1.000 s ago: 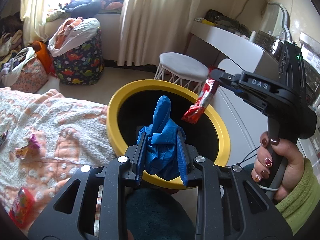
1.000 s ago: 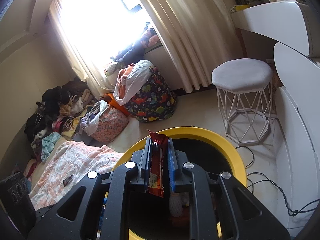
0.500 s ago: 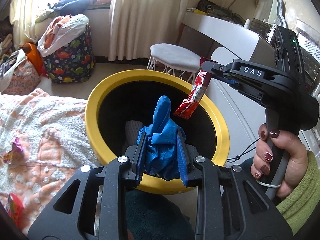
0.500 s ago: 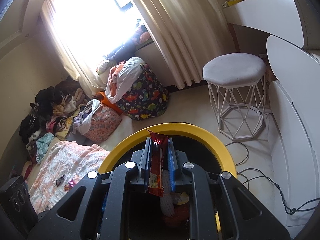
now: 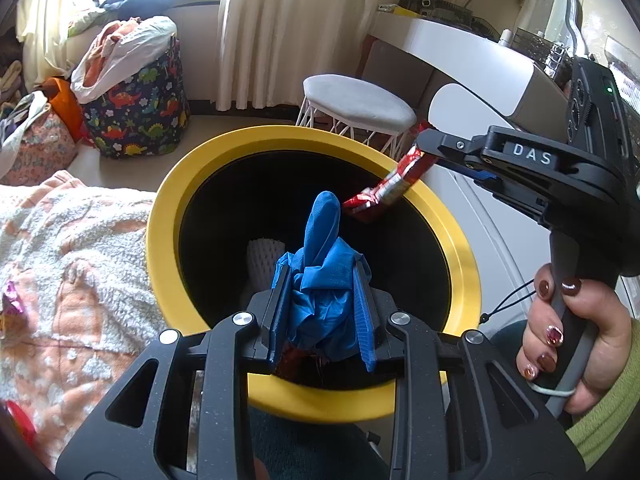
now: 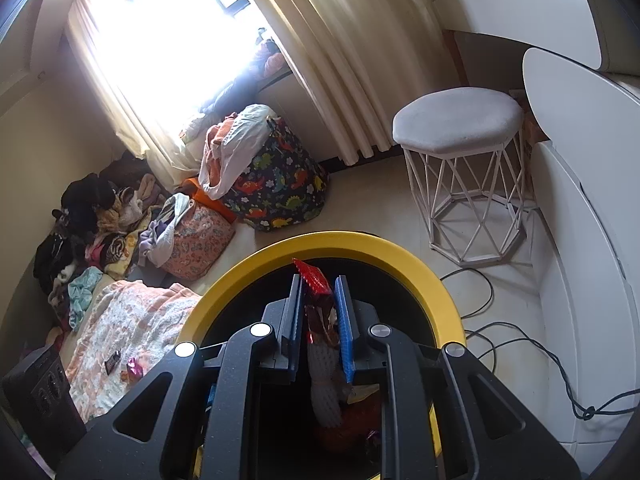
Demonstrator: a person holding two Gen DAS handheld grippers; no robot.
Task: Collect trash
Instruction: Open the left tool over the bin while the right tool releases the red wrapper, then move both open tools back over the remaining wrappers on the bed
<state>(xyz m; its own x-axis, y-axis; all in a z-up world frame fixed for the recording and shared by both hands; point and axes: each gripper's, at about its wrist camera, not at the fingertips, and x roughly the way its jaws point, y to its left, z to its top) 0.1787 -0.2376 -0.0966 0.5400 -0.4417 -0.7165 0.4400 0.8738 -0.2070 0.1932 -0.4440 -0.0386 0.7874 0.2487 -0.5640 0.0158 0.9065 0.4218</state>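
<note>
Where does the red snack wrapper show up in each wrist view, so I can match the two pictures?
Left wrist view: the red snack wrapper hangs right of centre from the right gripper, over the far right rim of the yellow bin.
Right wrist view: the wrapper stands at bottom centre between the gripper's fingers.
Shared landmark: the white stool, also.

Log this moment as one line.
left claw: shut on blue glove | right claw: shut on red wrapper | both over yellow bin
</note>
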